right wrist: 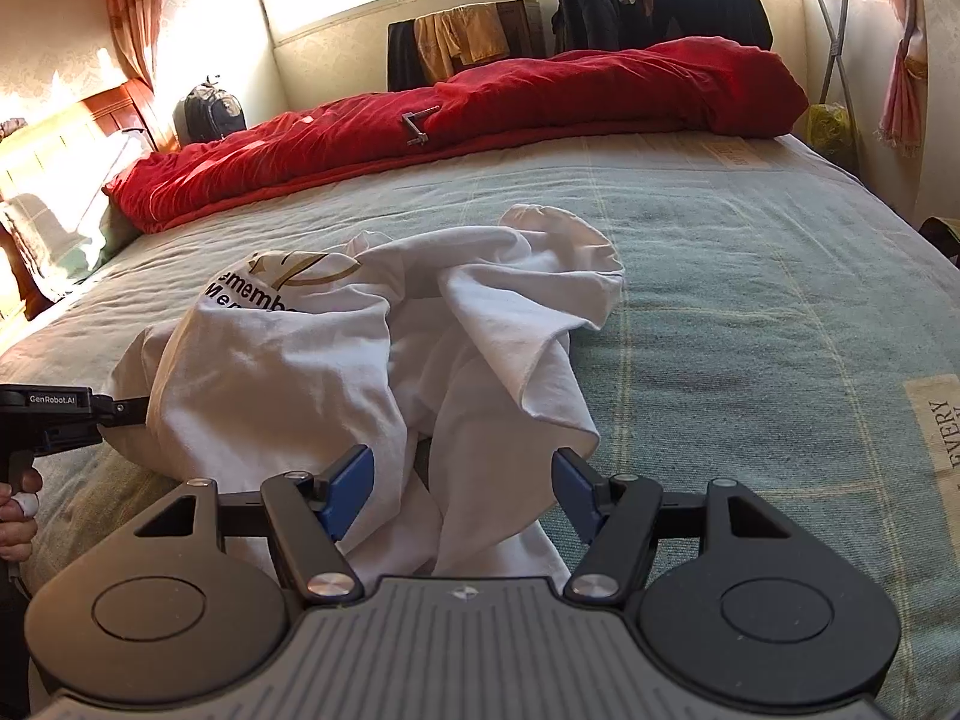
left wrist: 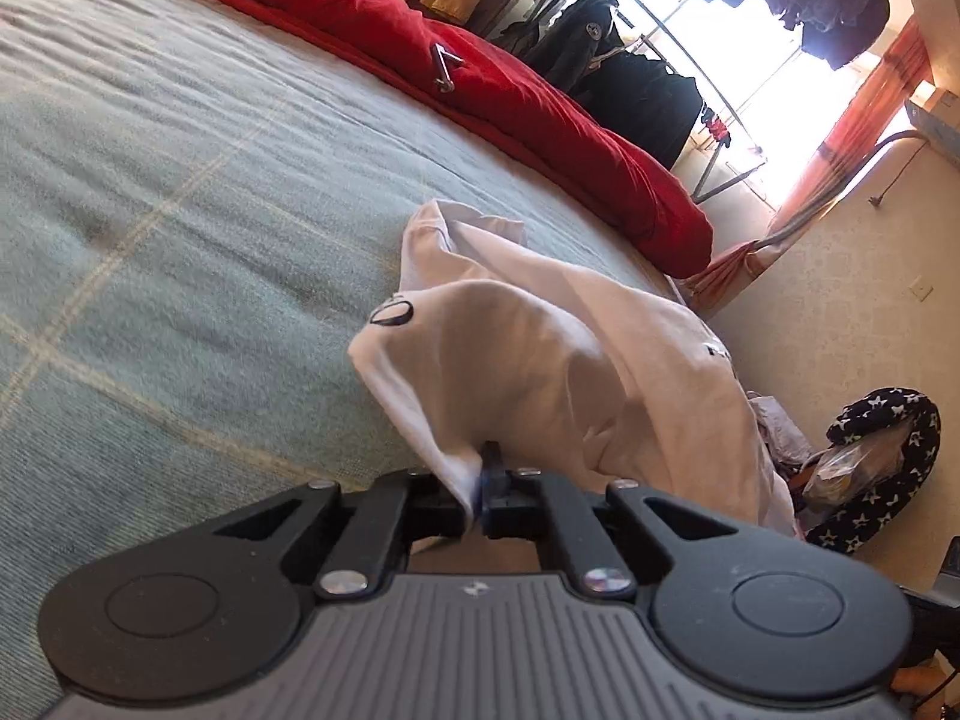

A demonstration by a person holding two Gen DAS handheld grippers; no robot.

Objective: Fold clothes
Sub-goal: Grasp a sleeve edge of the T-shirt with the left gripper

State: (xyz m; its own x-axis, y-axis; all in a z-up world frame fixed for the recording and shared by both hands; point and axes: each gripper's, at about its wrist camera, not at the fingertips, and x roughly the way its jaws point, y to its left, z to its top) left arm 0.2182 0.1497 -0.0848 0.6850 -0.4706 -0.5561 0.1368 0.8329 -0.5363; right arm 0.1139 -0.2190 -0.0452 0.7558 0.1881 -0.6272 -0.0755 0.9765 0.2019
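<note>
Left wrist: fingers (left wrist: 483, 495) pinching white T-shirt (left wrist: 540, 348)

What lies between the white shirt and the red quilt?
Only bare bedspread lies between the shirt and the quilt, shown in the right wrist view.

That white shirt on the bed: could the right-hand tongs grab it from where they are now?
Probably yes. The right tongs stand open with a fold of the white shirt already lying between the blue pads, and nothing blocks them. The left tongs already pinch another edge.
</note>
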